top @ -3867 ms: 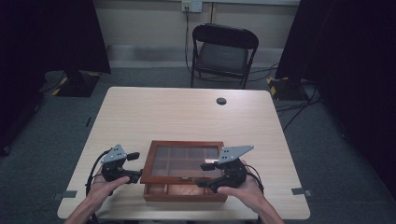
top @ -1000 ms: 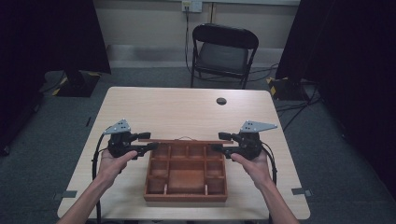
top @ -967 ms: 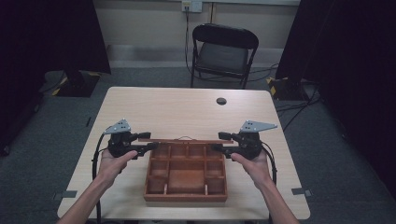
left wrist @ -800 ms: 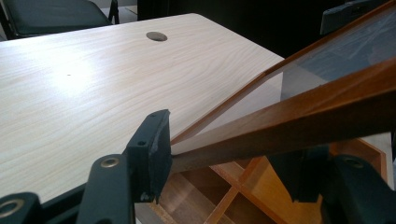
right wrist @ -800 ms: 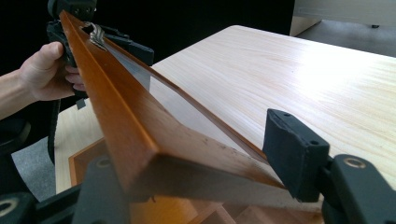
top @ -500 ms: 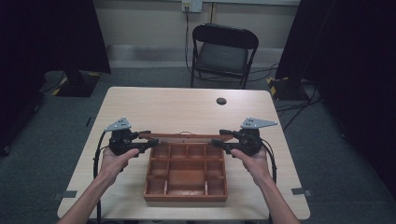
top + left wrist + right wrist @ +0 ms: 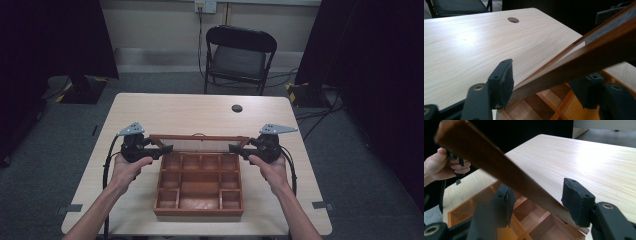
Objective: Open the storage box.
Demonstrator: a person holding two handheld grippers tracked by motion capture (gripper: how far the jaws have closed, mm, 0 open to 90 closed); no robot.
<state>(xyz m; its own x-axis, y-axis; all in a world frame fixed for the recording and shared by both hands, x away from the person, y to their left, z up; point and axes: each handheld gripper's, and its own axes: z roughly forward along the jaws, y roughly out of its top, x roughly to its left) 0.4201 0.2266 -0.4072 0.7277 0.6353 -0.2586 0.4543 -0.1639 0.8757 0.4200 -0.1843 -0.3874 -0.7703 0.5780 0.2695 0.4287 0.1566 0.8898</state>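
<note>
A brown wooden box (image 7: 199,210) with several compartments lies on the table before me. Its glass-paned lid (image 7: 199,137) stands tilted up at the box's far edge. My left gripper (image 7: 167,149) is at the lid's left end and my right gripper (image 7: 234,148) at its right end. In the left gripper view the lid's rail (image 7: 579,57) runs slanting between the jaws of the left gripper (image 7: 544,87), which stand wide apart. In the right gripper view the rail (image 7: 499,162) crosses between the spread jaws of the right gripper (image 7: 540,205), above the box (image 7: 474,205).
The light wooden table (image 7: 165,110) has a dark round cable hole (image 7: 237,108) near its far edge. A black folding chair (image 7: 239,55) stands behind the table. Dark curtains hang on both sides. The person's other hand (image 7: 444,165) is seen in the right gripper view.
The lid lay flat on the box 3.9 s ago. It has swung up at the far edge, and both grippers have moved away from me with its ends.
</note>
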